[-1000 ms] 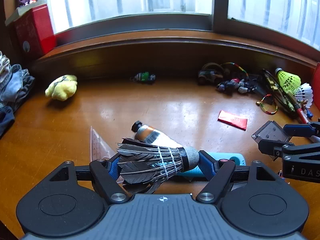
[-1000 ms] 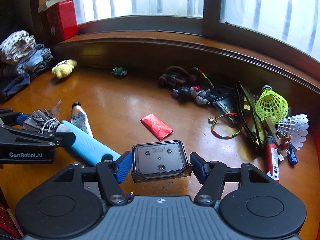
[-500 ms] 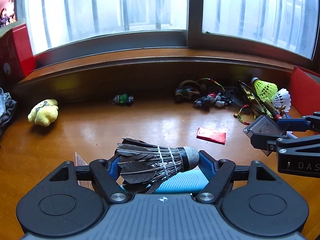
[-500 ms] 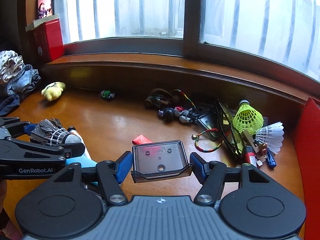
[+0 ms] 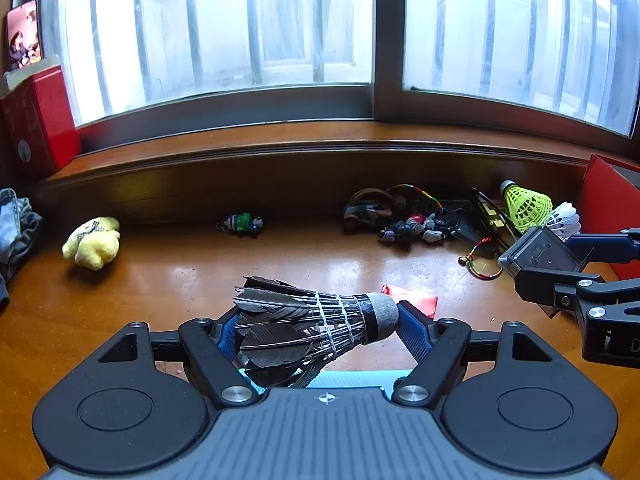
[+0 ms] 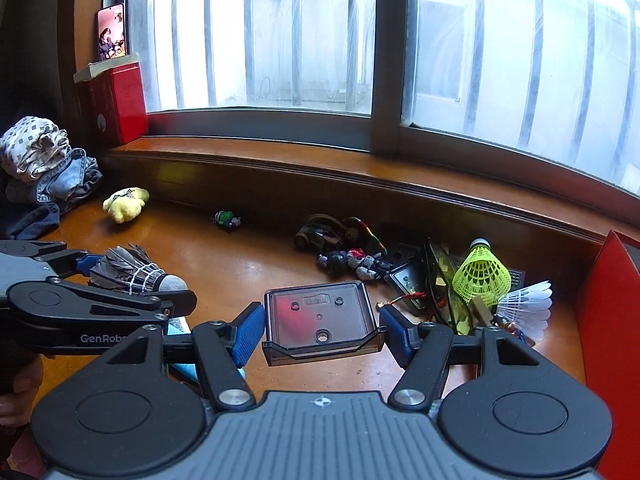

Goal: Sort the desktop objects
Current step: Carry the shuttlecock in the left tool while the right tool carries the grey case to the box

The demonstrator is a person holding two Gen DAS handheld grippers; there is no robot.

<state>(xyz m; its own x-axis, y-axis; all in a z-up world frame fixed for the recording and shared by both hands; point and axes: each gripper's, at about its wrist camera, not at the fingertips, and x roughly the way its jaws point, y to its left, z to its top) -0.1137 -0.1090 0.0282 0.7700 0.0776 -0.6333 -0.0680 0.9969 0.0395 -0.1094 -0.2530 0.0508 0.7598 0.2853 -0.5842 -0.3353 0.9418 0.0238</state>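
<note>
Left tool (image 5: 316, 326) pinches the dark shuttlecock (image 5: 312, 320) (light, feathers crush easily; we'd grip the cork); right tool (image 6: 320, 330) pinches a stiff, slippery tray (image 6: 320, 322).

A wide window (image 5: 208, 32) fills the back of both views, its panes hazy and crossed by upright bars (image 6: 298, 32), with a dark frame post (image 5: 388, 40) dividing it. Below it a wooden sill (image 5: 280, 136) runs along the whole far edge of the brown desk (image 5: 180, 272), raised a step above the surface. At the sill's left end stands a red box (image 6: 120, 104), touching the glass, and a phone (image 6: 111, 32) with a lit screen stands upright on top of it. At the desk's left edge lies a heap of folded clothes (image 6: 48, 168), denim under a patterned pale cloth.
</note>
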